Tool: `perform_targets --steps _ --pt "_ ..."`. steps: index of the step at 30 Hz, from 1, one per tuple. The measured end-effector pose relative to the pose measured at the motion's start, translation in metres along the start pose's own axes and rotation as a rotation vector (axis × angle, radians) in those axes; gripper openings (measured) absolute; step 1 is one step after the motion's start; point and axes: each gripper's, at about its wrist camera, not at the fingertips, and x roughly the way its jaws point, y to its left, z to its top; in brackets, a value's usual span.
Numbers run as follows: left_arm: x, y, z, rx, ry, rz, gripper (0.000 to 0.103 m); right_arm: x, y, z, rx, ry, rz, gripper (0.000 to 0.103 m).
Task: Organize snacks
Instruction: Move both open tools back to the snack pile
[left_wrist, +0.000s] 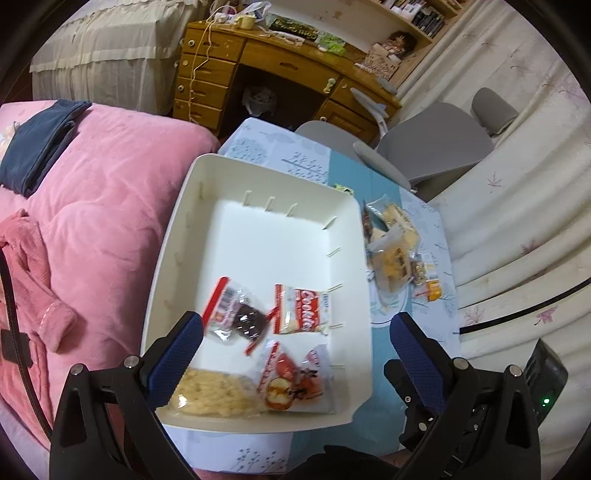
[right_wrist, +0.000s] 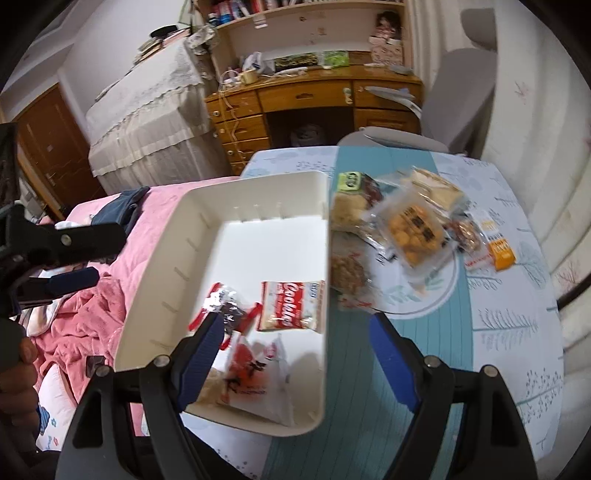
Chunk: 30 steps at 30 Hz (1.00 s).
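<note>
Landmark: the white bin (left_wrist: 177, 266) on the worktop (right_wrist: 509, 302), its long axis running away from the person, bed (left_wrist: 110, 184) along its left side.
In the bin: four packets at the near end, a cookie bag (left_wrist: 303, 310), a dark brownie packet (left_wrist: 236, 314), a red-printed bag (left_wrist: 295, 380) and a pale crumbly pack (left_wrist: 214, 395); the far half is bare.
Left to sort: a loose pile of snacks (right_wrist: 413, 229) just right of the bin's far right corner, lying partly over each other; an orange packet (right_wrist: 500, 251) lies at the pile's far-right edge.
Left gripper (left_wrist: 295, 347): released, fingers spread wide, empty, hanging over the bin's near end.
Right gripper (right_wrist: 295, 350): released, nothing between the fingers, straddling the bin's right wall near the front.
Deciding relation: the pile lies ahead and to the right of the right gripper, outside the bin; the right hand is plainly the nearer one.
Likely next move: right gripper goes forward-right to a top packet in the pile.
Edges: the bin's right wall stands between pile and bare floor, so a packet must be lifted over it.
Open room: clear teal cloth beside the bin on the right.
</note>
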Motion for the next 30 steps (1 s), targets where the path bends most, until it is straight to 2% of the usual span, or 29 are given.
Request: perform_targets --steps 5,11,16,30 --pt "0.002 -0.025 -0.002 0.015 -0.026 -0.041 0.101 -0.005 -0.024 0.0 0.026 -0.012 -0.052 0.081" --pt "0.008 -0.059 -0.004 0.022 -0.067 -0.068 0.101 -0.011 -0.059 0.001 0.053 -0.007 -0.059 0.081" --pt "0.02 -0.09 -0.006 0.025 -0.063 -0.082 0.101 -0.017 -0.089 0.006 0.049 -0.009 -0.069 0.081" --pt "0.076 -0.178 -0.008 0.027 -0.057 -0.032 0.101 -0.01 -0.167 0.018 -0.019 -0.036 -0.059 0.081"
